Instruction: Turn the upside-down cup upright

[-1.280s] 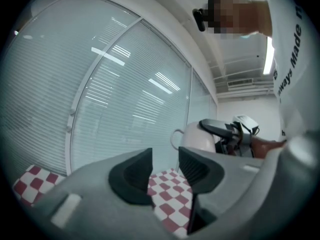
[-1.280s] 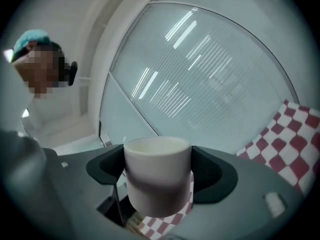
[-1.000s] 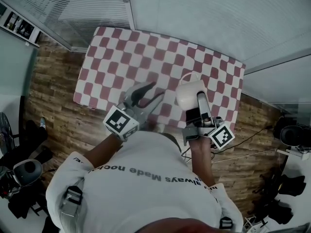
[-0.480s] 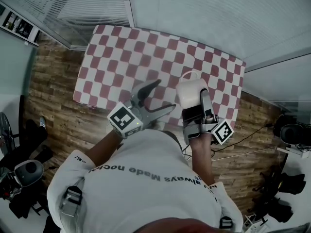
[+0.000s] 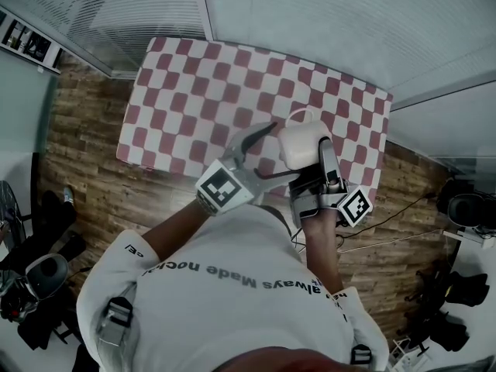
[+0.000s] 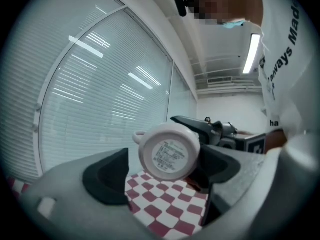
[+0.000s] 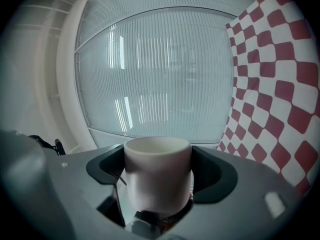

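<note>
cup (image 5: 301, 144): smooth white, ceramic look, paper label (image 6: 170, 156) underneath | my jaws: matt black pads (image 7: 212, 173), grey plastic | tabletop (image 5: 194, 91): checked cloth | floor (image 5: 85, 161): rough wood

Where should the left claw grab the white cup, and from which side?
Grip the cup round its smooth wall near the base, coming from the base end facing the left claw, whose jaws are opening. The right claw clamps it; skip the handle.
</note>
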A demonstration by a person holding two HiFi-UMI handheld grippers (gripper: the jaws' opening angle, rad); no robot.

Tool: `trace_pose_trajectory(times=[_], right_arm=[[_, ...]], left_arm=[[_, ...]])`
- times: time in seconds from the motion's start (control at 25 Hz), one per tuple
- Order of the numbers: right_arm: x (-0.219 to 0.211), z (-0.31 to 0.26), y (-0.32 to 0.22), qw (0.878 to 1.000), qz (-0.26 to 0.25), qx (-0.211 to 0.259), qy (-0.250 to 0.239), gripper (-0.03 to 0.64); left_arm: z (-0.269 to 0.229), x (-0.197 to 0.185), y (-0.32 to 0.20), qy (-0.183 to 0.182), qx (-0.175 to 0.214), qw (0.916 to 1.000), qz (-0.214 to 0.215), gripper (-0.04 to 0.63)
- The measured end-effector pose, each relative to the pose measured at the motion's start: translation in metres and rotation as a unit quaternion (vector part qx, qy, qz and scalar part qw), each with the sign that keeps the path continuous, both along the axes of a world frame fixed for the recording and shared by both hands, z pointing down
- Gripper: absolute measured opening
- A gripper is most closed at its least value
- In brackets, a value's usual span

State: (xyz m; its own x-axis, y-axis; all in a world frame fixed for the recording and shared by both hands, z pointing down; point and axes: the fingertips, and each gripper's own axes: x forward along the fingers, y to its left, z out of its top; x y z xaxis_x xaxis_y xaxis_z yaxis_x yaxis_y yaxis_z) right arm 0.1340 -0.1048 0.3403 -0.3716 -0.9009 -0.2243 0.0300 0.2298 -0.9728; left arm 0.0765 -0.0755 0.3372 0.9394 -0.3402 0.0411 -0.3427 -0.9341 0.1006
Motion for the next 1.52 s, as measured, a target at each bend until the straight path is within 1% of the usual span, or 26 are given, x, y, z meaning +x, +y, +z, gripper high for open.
trace_pose_trajectory(times=[0.16,0.28,0.52,0.6,0.76,0.84,1.0,1.16,1.24,1.28,1.36,1.4,1.44,1.52], right_arm=[[-0.004,-0.001,0.003,1.0,-0.007,0.0,-0.008,0.402],[-0.01,0.001,0.007,1.0,-0.01,-0.004,-0.019,0.402],[-0.014,0.0,0.002,0.999,-0.026,0.005,-0.039,0.403],[-0.017,-0.005,0.001,0.999,-0.033,0.014,-0.033,0.397],[-0.025,-0.011,0.001,0.998,-0.05,0.029,-0.014,0.451],[-0.027,-0.012,0.003,0.998,-0.057,0.031,-0.008,0.468],[-0.03,-0.01,0.006,0.997,-0.07,0.03,0.008,0.469],[-0.033,-0.005,0.01,0.996,-0.083,0.027,0.017,0.468],[-0.032,-0.003,0.012,0.996,-0.084,0.025,0.016,0.466],[-0.03,-0.002,0.013,0.996,-0.082,0.025,0.016,0.45],[-0.025,0.0,0.014,0.997,-0.071,0.026,0.024,0.393],[-0.023,0.0,0.014,0.997,-0.065,0.027,0.031,0.339],[-0.021,0.0,0.014,0.997,-0.062,0.029,0.037,0.322],[-0.02,-0.002,0.013,0.997,-0.061,0.034,0.044,0.322]], left_arm=[[-0.001,0.004,0.006,-0.003,0.004,0.9999,0.016,0.453],[-0.003,0.004,0.009,0.004,0.014,0.9998,0.016,0.43],[-0.009,0.0,0.004,0.023,0.015,0.9995,0.014,0.423],[-0.013,-0.002,0.002,0.039,0.009,0.9991,0.011,0.423],[-0.016,-0.009,-0.004,0.067,-0.014,0.9977,0.004,0.422],[-0.017,-0.01,-0.006,0.072,-0.018,0.9973,0.001,0.42],[-0.018,-0.013,-0.011,0.082,-0.019,0.9965,-0.005,0.419],[-0.011,-0.018,-0.015,0.077,-0.019,0.9968,-0.009,0.416],[-0.015,-0.018,-0.017,0.087,-0.021,0.996,-0.009,0.414],[-0.016,-0.017,-0.017,0.089,-0.02,0.9958,-0.007,0.414],[-0.016,-0.016,-0.014,0.084,-0.016,0.9963,0.0,0.414],[-0.015,-0.015,-0.013,0.08,-0.013,0.9967,0.003,0.414],[-0.014,-0.015,-0.013,0.075,-0.012,0.9971,0.006,0.414],[-0.013,-0.014,-0.012,0.068,-0.011,0.9976,0.009,0.414]])
